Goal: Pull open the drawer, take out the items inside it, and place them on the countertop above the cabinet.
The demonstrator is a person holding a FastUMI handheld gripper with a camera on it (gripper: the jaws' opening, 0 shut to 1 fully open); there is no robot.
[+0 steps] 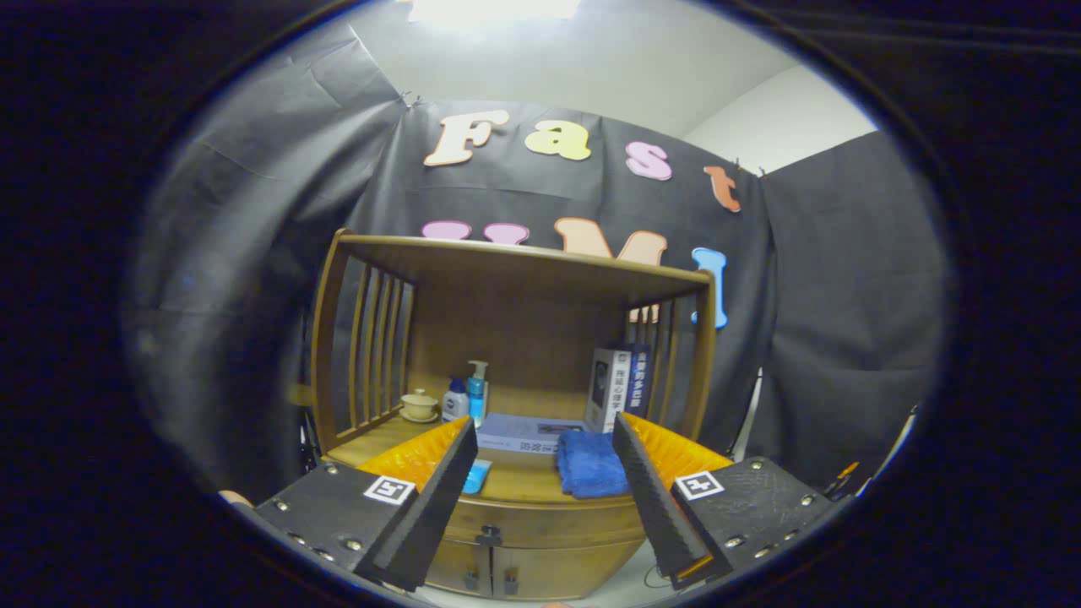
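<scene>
**Tool held wide before the closed drawer**

The tool is being held level and spread wide, gripping nothing. The drawer is sitting shut just ahead, under the counter. Its contents are being hidden; a blue towel is lying above.

My tongs hang spread apart, empty, in front of the cabinet. Btwn the fingers I see the bench: towel on the right, flat box behind it. Cup and 2 bottles sit back left, books upright back right. Drawer closed below, w/ its handle low between the fingers.
</scene>
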